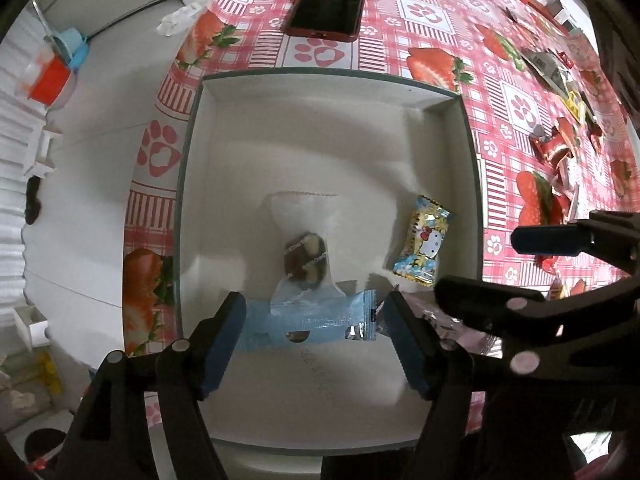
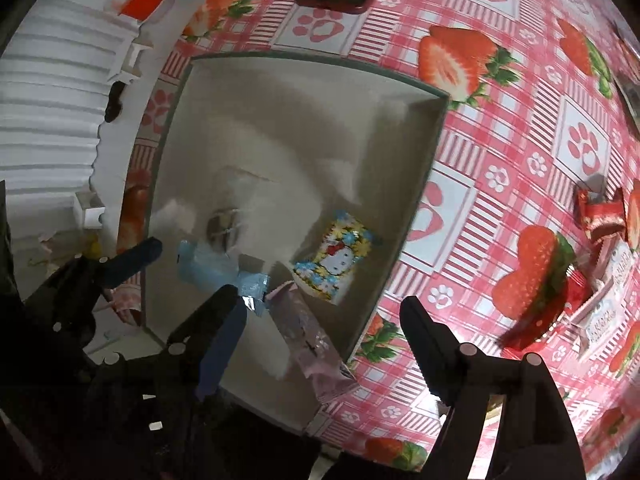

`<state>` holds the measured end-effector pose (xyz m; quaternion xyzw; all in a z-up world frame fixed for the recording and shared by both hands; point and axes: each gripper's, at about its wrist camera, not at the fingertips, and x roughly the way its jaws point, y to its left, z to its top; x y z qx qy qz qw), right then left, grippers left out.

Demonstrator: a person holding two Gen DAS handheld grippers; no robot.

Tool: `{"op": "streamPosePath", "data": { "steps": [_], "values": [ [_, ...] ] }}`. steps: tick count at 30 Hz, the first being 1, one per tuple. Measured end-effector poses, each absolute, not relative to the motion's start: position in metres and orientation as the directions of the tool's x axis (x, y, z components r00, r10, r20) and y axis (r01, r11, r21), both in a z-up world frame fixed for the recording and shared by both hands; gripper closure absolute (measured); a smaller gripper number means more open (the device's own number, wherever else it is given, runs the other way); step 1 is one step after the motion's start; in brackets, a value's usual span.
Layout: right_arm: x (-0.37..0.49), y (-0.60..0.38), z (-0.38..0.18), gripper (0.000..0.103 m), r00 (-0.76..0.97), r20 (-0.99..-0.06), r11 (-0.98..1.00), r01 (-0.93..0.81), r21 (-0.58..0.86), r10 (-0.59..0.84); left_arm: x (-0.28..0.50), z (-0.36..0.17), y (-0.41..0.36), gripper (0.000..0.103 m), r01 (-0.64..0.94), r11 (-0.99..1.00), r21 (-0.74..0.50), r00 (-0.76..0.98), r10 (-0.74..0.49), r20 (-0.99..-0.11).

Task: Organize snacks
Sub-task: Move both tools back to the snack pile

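A shallow white cardboard box with a grey-green rim [image 1: 448, 96] sits on a bench covered by a pink checked oilcloth printed with strawberries and paw prints [image 1: 432, 12]. Inside the box, near its middle, lies a clear packet holding a brown-and-cream sweet [image 1: 305, 258]. Toward the box's right wall lies a yellow-and-blue cartoon-cat sweet wrapper [image 1: 422, 246]. A light blue foil snack bar [image 1: 308, 320] lies across the box floor nearer the camera, between the fingers of the left claw [image 1: 316, 344], which stands released, its blue pads clear of the bar's ends. The right claw [image 2: 324, 344] is also spread wide and released; beneath it a pale pink, shiny wrapped bar [image 2: 308, 336] rests against the box's near right edge. Beyond the box's far wall lies a dark phone in a red case [image 1: 326, 6]. To the box's right, well apart, red and white wrapped snacks [image 2: 600, 220] are scattered on the oilcloth.
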<state>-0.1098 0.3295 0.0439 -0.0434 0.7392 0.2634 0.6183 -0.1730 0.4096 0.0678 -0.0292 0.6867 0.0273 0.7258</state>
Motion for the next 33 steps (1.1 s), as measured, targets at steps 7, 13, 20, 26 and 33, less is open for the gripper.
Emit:
{"op": "streamPosePath", "data": {
  "steps": [7, 13, 20, 26, 33],
  "values": [
    [-0.106, 0.297, 0.041, 0.023, -0.221, -0.940, 0.883, -0.339, 0.325, 0.261, -0.169, 0.076, 0.390, 0.028, -0.046, 0.999, 0.004, 0.060, 0.007, -0.998],
    [-0.100, 0.267, 0.039, 0.000, -0.210, -0.940, 0.905, -0.280, 0.320, 0.268, -0.156, 0.077, 0.367, 0.028, 0.002, 1.000, 0.011, 0.060, 0.011, -0.998],
    [-0.098, 0.220, 0.031, 0.000, -0.204, -0.940, 0.931, -0.191, 0.312, 0.274, -0.152, 0.077, 0.341, 0.025, 0.063, 0.998, 0.008, 0.060, 0.004, -0.998],
    [-0.101, 0.166, 0.015, 0.000, -0.217, -0.943, 0.957, -0.089, 0.276, 0.252, -0.147, 0.077, 0.308, 0.025, 0.135, 0.991, 0.001, 0.058, -0.007, -0.998],
    [-0.107, 0.116, 0.005, 0.000, -0.219, -0.949, 0.973, 0.000, 0.232, 0.227, -0.142, 0.075, 0.267, 0.025, 0.217, 0.976, -0.012, 0.045, -0.022, -0.999]
  ]
}}
